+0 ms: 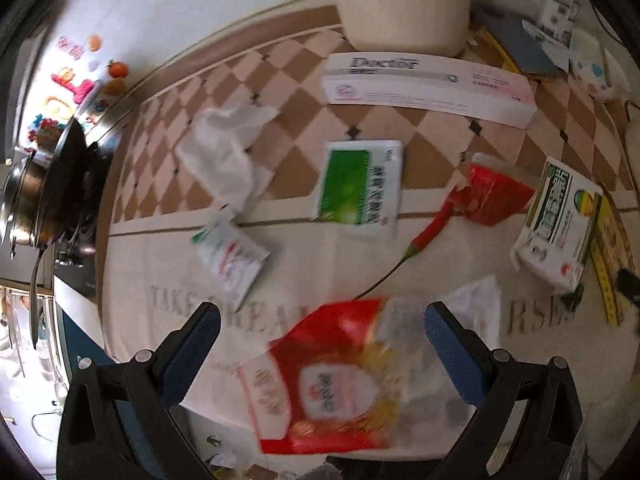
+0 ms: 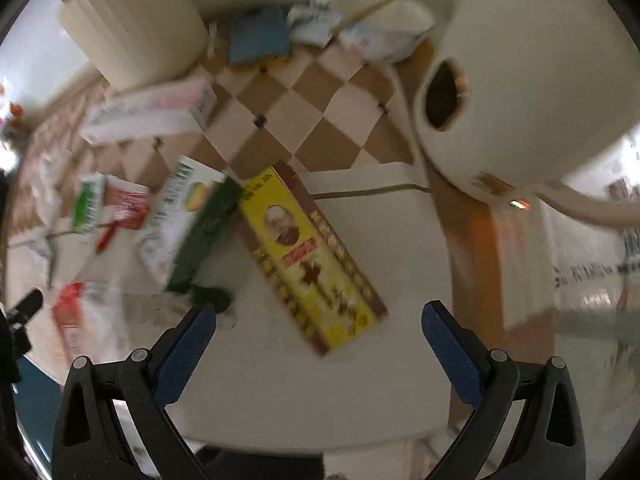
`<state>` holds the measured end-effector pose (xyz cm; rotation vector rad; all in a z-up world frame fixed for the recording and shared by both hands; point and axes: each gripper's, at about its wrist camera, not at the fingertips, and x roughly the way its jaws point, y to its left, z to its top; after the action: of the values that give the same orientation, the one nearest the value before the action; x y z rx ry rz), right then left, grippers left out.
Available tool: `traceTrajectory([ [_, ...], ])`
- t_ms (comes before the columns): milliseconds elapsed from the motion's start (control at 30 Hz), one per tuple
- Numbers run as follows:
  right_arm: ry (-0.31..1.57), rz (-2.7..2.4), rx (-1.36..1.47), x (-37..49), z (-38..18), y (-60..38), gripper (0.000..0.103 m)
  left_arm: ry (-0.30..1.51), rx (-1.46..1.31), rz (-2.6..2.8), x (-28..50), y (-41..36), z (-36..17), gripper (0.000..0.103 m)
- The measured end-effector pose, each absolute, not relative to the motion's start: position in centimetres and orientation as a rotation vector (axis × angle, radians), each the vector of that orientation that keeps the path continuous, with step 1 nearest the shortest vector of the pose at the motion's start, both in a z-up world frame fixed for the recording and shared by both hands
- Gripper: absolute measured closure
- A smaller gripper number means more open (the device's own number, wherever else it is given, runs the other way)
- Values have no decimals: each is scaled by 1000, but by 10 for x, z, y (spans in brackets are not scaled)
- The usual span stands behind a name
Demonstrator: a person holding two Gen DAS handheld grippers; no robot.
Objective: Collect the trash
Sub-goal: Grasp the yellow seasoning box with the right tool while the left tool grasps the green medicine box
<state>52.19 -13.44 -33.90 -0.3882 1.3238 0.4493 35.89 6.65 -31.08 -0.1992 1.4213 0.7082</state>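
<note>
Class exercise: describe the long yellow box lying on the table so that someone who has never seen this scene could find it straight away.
Start at the big white paper roll lying on the table. In front of it lies the long yellow box, slanted, ahead of the open right tool. Unlike the green-and-white carton beside it, it has brown edges and a printed portrait.

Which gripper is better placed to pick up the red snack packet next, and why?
Left. The left gripper is open with the red snack packet lying between its fingers. The right gripper is open nearest the yellow box, with the packet far to its side.
</note>
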Motion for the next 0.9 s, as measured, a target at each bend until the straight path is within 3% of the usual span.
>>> traceTrajectory([
  [100, 1350, 488, -420, 537, -366, -124, 3, 1432, -198, 665, 380, 56, -312, 0],
  [200, 1399, 530, -436, 546, -386, -120, 27, 1442, -209, 589, 401, 40, -313, 0],
  [467, 1449, 380, -270, 554, -391, -196, 29, 1516, -282, 307, 455, -11, -335, 1],
  [633, 1452, 315, -207, 556, -405, -229, 31, 1603, -181, 254, 479, -30, -366, 25],
  [733, 1426, 299, -215, 557, -411, -231, 31, 1621, -150, 269, 486, -30, -377, 32],
  [900, 1394, 293, -226, 549, -415, -234, 33, 1600, -135, 292, 493, -29, -378, 33],
])
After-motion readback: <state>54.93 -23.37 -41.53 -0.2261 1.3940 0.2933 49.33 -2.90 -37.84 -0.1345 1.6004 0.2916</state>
